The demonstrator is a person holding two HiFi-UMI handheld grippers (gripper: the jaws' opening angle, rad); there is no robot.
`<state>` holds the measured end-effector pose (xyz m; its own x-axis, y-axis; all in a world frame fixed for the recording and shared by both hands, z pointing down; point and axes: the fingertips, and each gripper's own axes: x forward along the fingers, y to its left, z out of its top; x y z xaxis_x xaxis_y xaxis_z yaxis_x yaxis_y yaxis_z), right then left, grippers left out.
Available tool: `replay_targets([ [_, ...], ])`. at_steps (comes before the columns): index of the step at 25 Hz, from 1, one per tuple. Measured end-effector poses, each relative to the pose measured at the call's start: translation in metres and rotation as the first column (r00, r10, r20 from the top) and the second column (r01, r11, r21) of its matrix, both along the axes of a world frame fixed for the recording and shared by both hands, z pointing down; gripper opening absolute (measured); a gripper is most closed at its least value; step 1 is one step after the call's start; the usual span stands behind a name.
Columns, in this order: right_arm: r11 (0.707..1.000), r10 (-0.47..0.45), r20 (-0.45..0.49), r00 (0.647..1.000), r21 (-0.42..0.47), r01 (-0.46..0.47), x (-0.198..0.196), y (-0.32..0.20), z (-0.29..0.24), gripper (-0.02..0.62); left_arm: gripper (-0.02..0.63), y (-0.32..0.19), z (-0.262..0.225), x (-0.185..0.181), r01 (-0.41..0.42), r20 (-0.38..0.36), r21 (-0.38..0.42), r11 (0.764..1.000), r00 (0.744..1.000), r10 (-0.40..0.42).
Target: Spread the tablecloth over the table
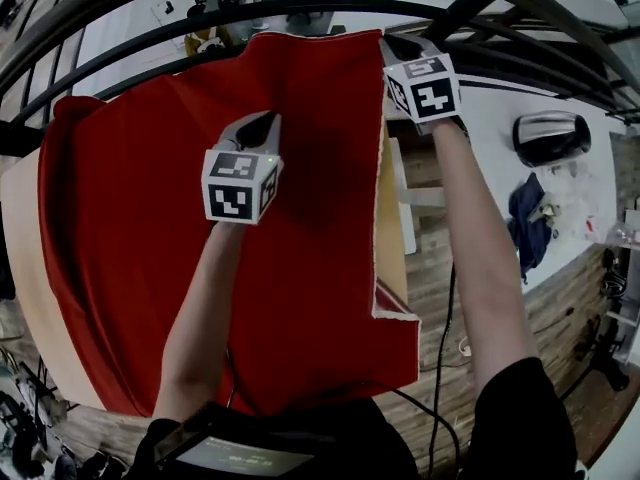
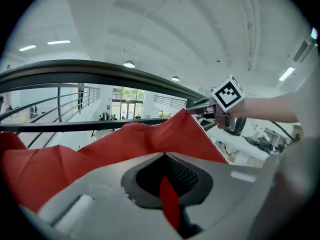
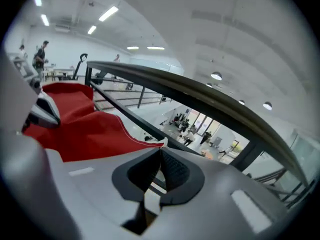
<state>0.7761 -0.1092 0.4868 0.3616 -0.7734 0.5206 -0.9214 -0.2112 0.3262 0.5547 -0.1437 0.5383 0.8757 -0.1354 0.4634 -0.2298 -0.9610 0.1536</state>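
While the red tablecloth (image 1: 130,218) already covers much of the desk (image 1: 392,230), its far edge is held up in the air. The left claw (image 2: 165,156) is clenched on a fold partway along that edge, and the right claw (image 3: 161,151) is clenched on the far right corner. I judge the job about half done: the cloth lies rumpled and skewed, bare wood shows at both sides, and it has yet to be pulled flat. No brand or writing is readable, only the square markers (image 1: 240,186) on the claws.

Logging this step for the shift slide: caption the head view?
Left gripper and right gripper, both shut on the red tablecloth, hold it up over the tan table.
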Motion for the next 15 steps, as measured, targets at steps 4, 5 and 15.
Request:
replay_targets([
  [4,0.993,-0.032,-0.227,0.973,-0.114,0.006,0.076,0.017,-0.002,0.014,0.005,0.034,0.006,0.047,-0.083,0.059,0.026,0.996,0.995,0.082],
  [5,0.992,-0.046,-0.256,0.966,-0.129,0.014,0.090,0.015,-0.002,0.014,0.005,0.041,0.009,0.049,-0.090,0.078,0.025,0.996,0.993,0.088],
  [15,0.993,-0.033,-0.149,0.988,-0.117,0.016,0.088,0.015,0.016,0.100,0.005,0.048,0.078,0.037,-0.087,0.289,0.072,0.994,0.955,0.063],
])
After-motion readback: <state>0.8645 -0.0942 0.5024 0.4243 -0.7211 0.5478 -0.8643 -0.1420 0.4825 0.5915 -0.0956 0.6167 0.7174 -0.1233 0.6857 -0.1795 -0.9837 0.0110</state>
